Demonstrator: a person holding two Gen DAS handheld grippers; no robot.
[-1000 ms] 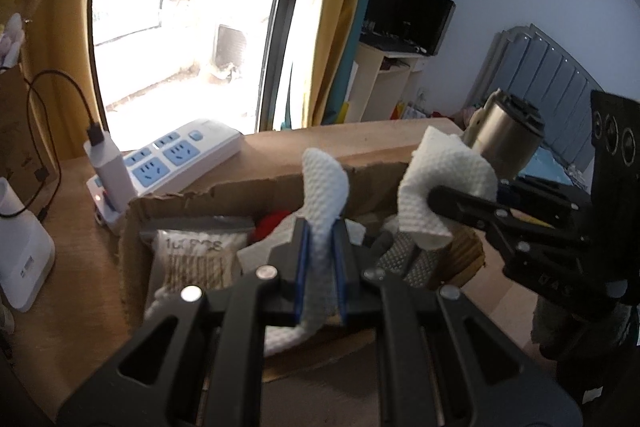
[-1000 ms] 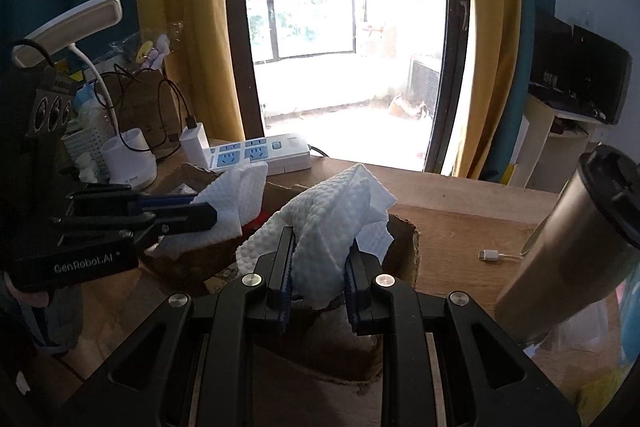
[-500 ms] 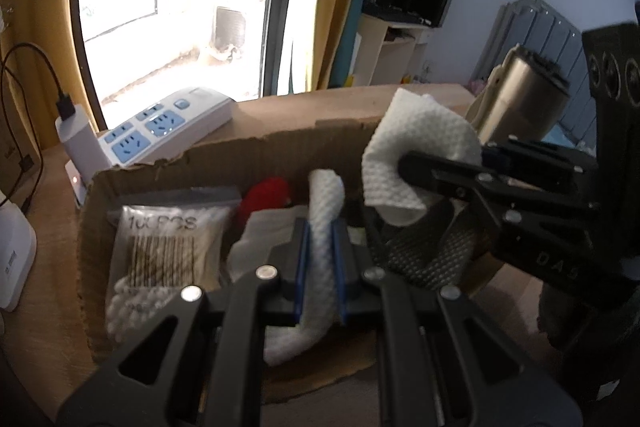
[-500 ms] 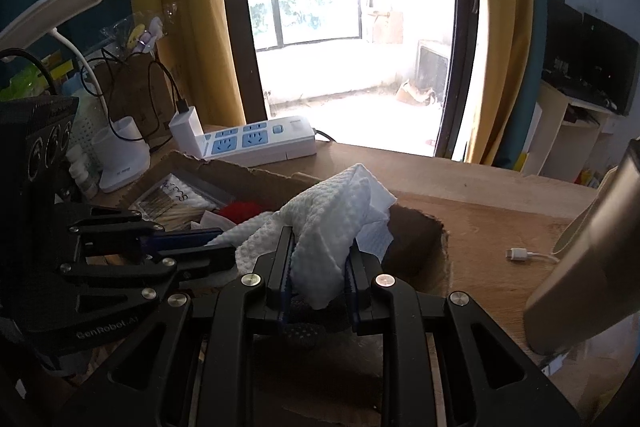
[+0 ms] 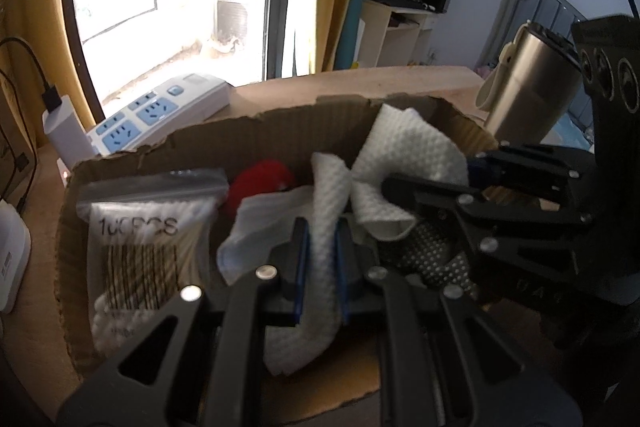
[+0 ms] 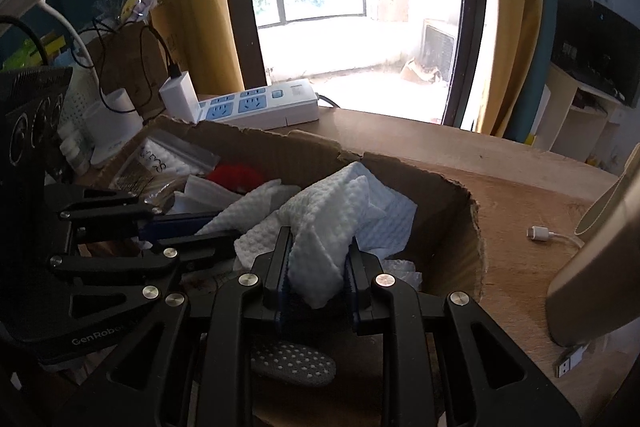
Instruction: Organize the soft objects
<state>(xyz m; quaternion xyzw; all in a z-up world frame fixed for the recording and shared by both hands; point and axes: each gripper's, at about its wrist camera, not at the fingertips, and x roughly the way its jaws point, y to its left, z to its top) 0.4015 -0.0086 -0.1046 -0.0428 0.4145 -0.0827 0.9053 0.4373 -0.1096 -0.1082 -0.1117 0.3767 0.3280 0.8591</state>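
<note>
A white embossed paper towel (image 5: pixel 324 267) hangs low inside the open cardboard box (image 5: pixel 280 123). My left gripper (image 5: pixel 322 231) pinches a narrow strip of it and its jaws are opening slightly. My right gripper (image 6: pixel 318 239) is shut on a bunched wad of the towel (image 6: pixel 332 211). In the left wrist view the right gripper (image 5: pixel 404 183) comes in from the right with that wad (image 5: pixel 404 151). In the right wrist view the left gripper (image 6: pixel 216 231) enters from the left. The two held parts seem to join in the middle.
The box also holds a bag of cotton swabs (image 5: pixel 148 227), a red soft thing (image 5: pixel 260 183), a white folded cloth (image 5: pixel 256 223) and a grey dotted item (image 5: pixel 424 259). Behind it lies a power strip (image 5: pixel 160 111). A steel tumbler (image 5: pixel 528 87) and a cable plug (image 6: pixel 540 233) sit right.
Both grippers have come down with the towel, from above the box rim to inside the box. The towel now rests among the things in the box.
</note>
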